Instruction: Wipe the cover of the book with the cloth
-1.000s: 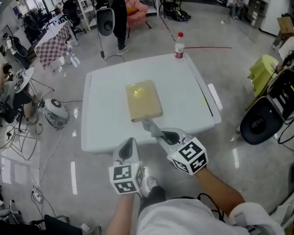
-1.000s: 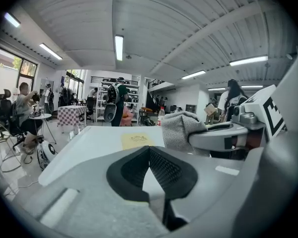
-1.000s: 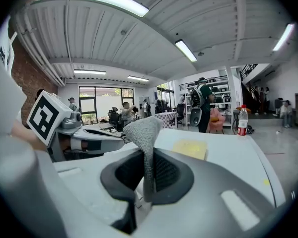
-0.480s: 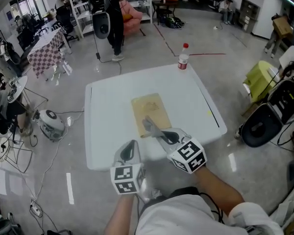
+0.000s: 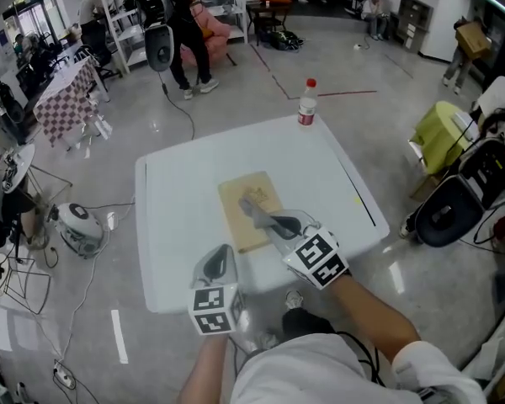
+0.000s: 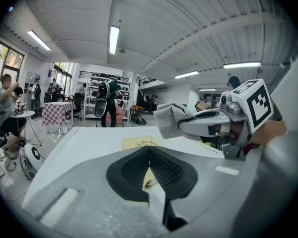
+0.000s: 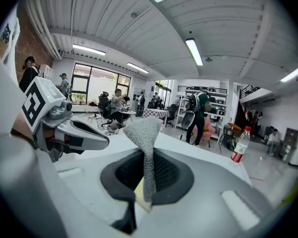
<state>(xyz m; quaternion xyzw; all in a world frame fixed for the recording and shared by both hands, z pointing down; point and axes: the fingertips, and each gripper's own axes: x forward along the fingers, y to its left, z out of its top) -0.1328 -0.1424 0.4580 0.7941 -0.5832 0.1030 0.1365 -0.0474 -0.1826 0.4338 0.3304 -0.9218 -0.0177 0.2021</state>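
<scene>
A tan book (image 5: pixel 246 202) lies flat near the middle of the white table (image 5: pixel 177 225). My right gripper (image 5: pixel 257 219) is shut on a grey cloth (image 5: pixel 251 205), which hangs over the book's cover; whether it touches the cover I cannot tell. In the right gripper view the cloth (image 7: pixel 145 138) stands up out of the shut jaws of the right gripper (image 7: pixel 145 178). My left gripper (image 5: pixel 221 256) hovers over the table's front edge, left of the book, shut with nothing in it. From the left gripper (image 6: pixel 149 155) I see the book (image 6: pixel 139 142) and the cloth (image 6: pixel 168 120) ahead.
A plastic bottle (image 5: pixel 306 103) with a red cap stands at the table's far edge. People, shelves and chairs fill the room behind. A black round case (image 5: pixel 444 217) and a green chair (image 5: pixel 442 124) stand on the floor to the right.
My right gripper has carried the cloth forward from the book's near edge to over its cover. The left gripper has come along to the table's front edge.
</scene>
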